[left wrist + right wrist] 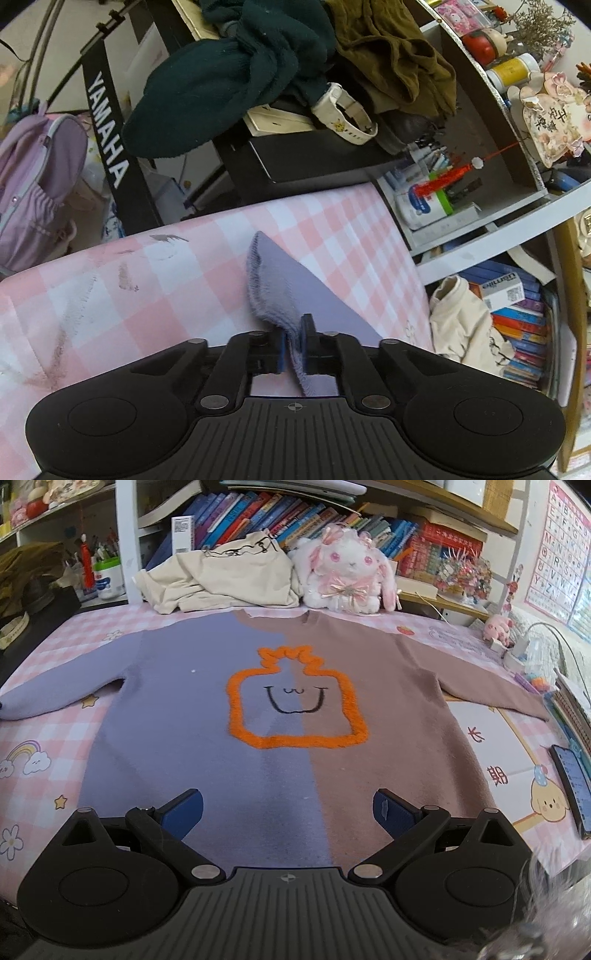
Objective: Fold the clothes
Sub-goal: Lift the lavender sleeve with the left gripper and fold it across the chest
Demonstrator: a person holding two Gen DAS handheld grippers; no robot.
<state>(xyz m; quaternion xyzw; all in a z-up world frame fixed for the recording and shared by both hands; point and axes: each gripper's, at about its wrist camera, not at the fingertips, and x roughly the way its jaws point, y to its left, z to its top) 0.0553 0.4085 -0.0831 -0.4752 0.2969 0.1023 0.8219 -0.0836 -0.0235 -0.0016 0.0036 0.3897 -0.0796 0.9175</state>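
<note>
Barely begun: sweater (pixel 280 716) lies flat, unfolded on the pink checked table (pixel 40 734), left gripper (pixel 294 347) pinching its lilac sleeve cuff (pixel 271 291), right gripper (pixel 288 812) spread wide over the hem, 0 folds made.

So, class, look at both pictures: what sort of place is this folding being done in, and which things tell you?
Most likely a child's bedroom or study corner at home. Crowded bookshelves stand behind a pink checked surface, with a plush bunny, an alphabet poster and a purple backpack.
</note>
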